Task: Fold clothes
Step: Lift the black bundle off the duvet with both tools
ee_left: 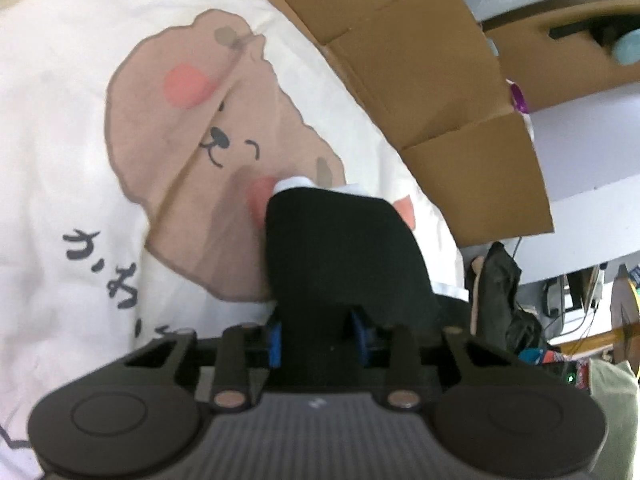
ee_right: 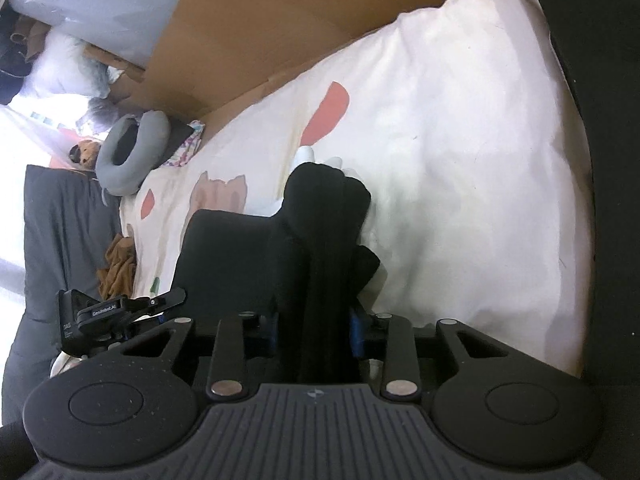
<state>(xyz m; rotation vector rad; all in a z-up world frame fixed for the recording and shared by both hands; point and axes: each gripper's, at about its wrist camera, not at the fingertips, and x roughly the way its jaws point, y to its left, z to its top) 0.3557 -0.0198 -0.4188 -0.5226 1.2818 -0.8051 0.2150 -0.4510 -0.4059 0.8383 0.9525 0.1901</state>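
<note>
A black garment [ee_left: 340,248] lies bunched on a cream bedsheet [ee_left: 80,128] printed with a brown bear. My left gripper [ee_left: 326,186] is shut on a fold of it; only the white fingertips [ee_left: 296,182] poke out past the cloth. In the right wrist view the same black garment [ee_right: 320,240] runs up between the fingers of my right gripper [ee_right: 322,158], which is shut on it, white fingertips [ee_right: 306,156] showing at the top. The black cloth stretches left towards the left gripper's housing [ee_right: 100,314]. The cream sheet [ee_right: 460,160] lies underneath.
Brown cardboard boxes [ee_left: 420,80] stand along the far edge of the bed, also seen as cardboard [ee_right: 280,20]. A grey neck pillow [ee_right: 128,152], a dark grey blanket [ee_right: 60,240] and a crumpled brown cloth [ee_right: 118,268] lie at the left. Room clutter [ee_left: 560,312] sits beyond the bed.
</note>
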